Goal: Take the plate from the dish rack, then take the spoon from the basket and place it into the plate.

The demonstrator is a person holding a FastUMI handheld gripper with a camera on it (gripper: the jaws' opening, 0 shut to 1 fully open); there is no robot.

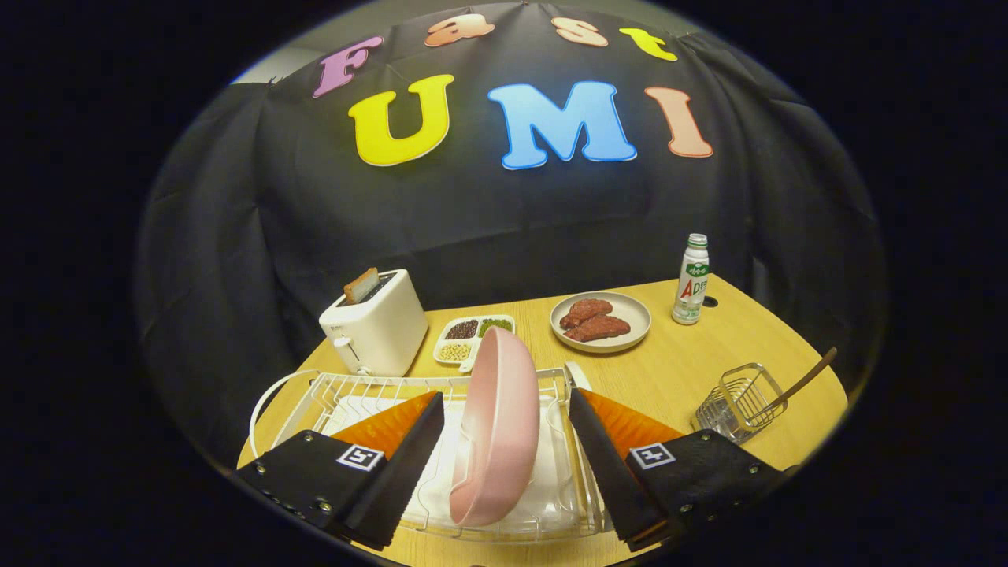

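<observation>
Between the two fingers of the gripper point(504, 465) stands the pink plate point(498, 429), upright on its edge in the white dish rack point(315, 394). The fingers are spread wide, one on each side of the plate, and neither seems to touch it, so nothing is held at this moment.

From this gripper view, the first risk is the grasp itself. The plate is thin at its rim and curved, and I think the fingers may slide on the glazed surface if they close too low or not square to it. The plate could then tip against the rack wires or fall flat.

A second risk is catching the rack while lifting, because the plate sits between the wires; the whole rack may be dragged.

Further to the right, well apart from the rack, the spoon point(803, 382) leans with its handle out of the small wire basket point(736, 409). This basket looks light and may tip over when the spoon is pulled.
</observation>
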